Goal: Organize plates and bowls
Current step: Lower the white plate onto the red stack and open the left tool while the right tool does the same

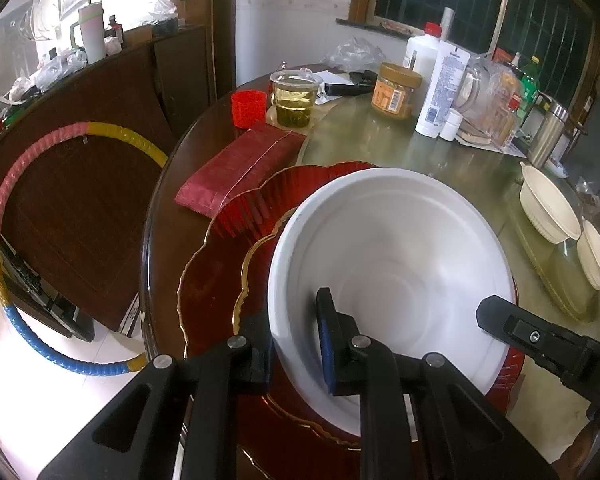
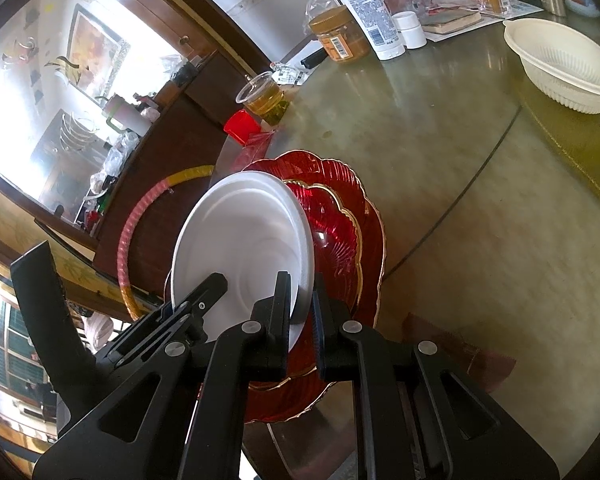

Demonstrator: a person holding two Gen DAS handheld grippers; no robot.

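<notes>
A white plate (image 1: 396, 264) is held over two stacked red glass plates with gold rims (image 1: 220, 272) at the table's near edge. My left gripper (image 1: 296, 344) is shut on the white plate's near-left rim, one finger inside and one outside. My right gripper (image 2: 302, 312) is shut on the opposite rim of the same white plate (image 2: 244, 240), which looks tilted above the red plates (image 2: 340, 224). The right gripper's finger (image 1: 500, 320) shows in the left wrist view. Two white bowls (image 1: 548, 208) sit at the right of the table; one appears in the right wrist view (image 2: 564, 64).
A red packet (image 1: 240, 172), a red cup (image 1: 248, 108), a cup of tea (image 1: 294, 98), a jar (image 1: 396, 90), a lotion tube (image 1: 440, 88) and bottles stand at the back of the glass turntable (image 1: 380, 144). A hula hoop (image 1: 4, 220) leans beside the table.
</notes>
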